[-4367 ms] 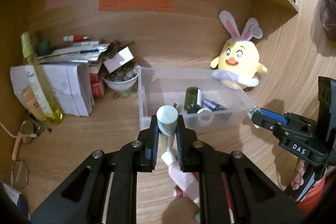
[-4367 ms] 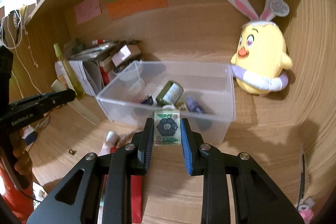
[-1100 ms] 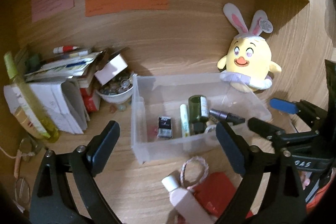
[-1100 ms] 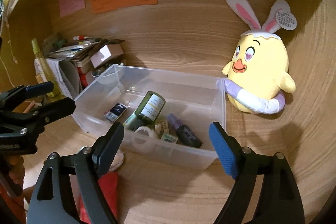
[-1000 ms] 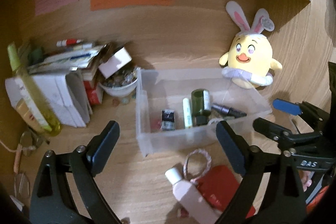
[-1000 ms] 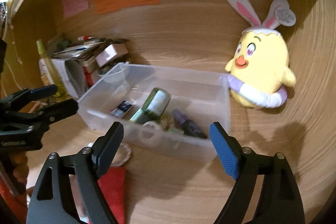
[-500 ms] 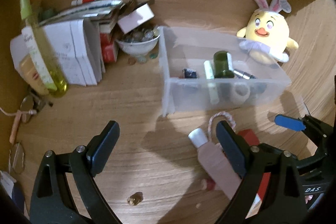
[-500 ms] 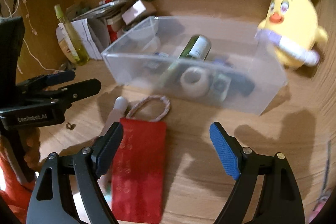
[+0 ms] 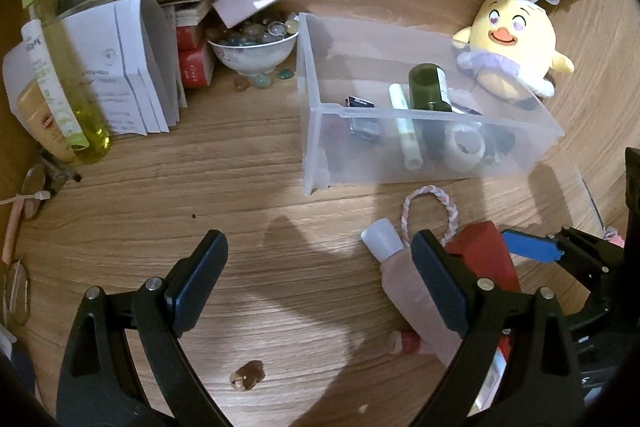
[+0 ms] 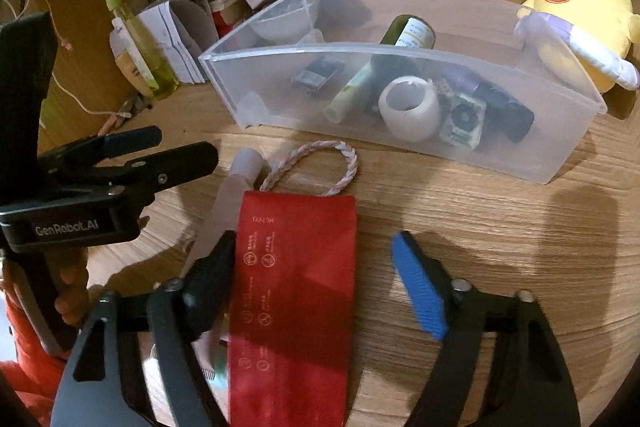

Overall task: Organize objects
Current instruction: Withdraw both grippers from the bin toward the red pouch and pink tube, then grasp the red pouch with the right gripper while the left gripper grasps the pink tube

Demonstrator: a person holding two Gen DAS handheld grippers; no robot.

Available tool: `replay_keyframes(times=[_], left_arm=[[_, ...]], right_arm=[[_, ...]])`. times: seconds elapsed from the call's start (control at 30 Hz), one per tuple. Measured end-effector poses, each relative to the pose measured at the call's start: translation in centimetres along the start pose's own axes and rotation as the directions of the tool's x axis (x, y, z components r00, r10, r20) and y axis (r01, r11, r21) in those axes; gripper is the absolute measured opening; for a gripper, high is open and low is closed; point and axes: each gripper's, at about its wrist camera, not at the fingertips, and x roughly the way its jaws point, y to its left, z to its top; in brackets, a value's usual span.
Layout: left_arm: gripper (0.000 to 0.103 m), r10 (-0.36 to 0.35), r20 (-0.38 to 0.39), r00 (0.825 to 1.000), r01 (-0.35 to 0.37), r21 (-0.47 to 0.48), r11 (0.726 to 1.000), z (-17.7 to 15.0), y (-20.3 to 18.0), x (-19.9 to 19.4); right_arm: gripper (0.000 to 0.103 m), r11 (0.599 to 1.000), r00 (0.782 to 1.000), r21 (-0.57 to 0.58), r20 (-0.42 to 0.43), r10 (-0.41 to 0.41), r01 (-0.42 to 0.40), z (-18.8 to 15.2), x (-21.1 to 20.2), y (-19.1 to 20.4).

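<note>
A: How many things were in the clear plastic bin (image 10: 576, 93)?

B: I counted six: one dark green bottle (image 10: 402, 37), one pale tube (image 10: 350, 93), one white tape roll (image 10: 410, 109), one small black packet (image 10: 318, 71), one small flower-printed box (image 10: 463, 121) and one dark purple tube (image 10: 502, 107).

A: And outside it?

B: Two things lay in front of the bin — one red pouch (image 10: 292, 291) with a braided loop (image 10: 316, 163), and one pink bottle with a white cap (image 9: 394, 269) just beside it.

A: The tongs?

B: The right gripper (image 10: 312, 277) was closing, the red pouch between its jaws, but the pads did not press it yet. The left gripper (image 9: 320, 279) stood wide and held nothing.

A: The surface?

B: A wooden desk (image 9: 200, 195) inside a wooden alcove — one yellow plush chick (image 9: 516, 43) behind the bin, one bowl of glass pebbles (image 9: 254, 45) and some papers (image 9: 120, 67) at the left.
</note>
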Motion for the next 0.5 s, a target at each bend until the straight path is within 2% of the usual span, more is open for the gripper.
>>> replay_keyframes(times=[0.03,0.1,0.33,0.4,0.47,0.5], left_arm=[[0.094,-0.002,-0.003,1.000,0.002,0.000,1.000,0.0,0.0,0.1],[0.094,-0.007,-0.010,1.000,0.007,0.001,1.000,0.0,-0.2,0.4],[0.094,-0.040,-0.034,0.999,0.040,-0.001,0.999,-0.1,-1.0,1.2],[0.089,-0.053,-0.040,0.998,0.052,-0.006,0.999,0.0,-1.3,1.4],[0.076,-0.063,-0.057,0.996,0.063,-0.004,0.998,0.2,-1.6,1.9],[0.074,-0.072,-0.069,0.995,0.072,-0.005,0.997,0.2,-1.7,2.2]], right_arm=[[0.057,1.000,1.000,-0.008,-0.001,-0.001,0.001,0.1,0.0,0.1],[0.051,1.000,1.000,-0.027,-0.007,0.002,-0.002,0.1,0.1,0.3],[0.051,0.999,0.998,-0.038,0.055,-0.025,0.027,0.1,-1.5,-0.1],[0.051,0.999,0.996,-0.030,0.075,-0.039,0.041,0.2,-2.2,-0.5],[0.051,0.998,0.994,-0.016,0.094,-0.051,0.053,0.2,-2.9,-1.2],[0.051,0.998,0.993,-0.005,0.100,-0.056,0.057,0.2,-3.2,-1.6]])
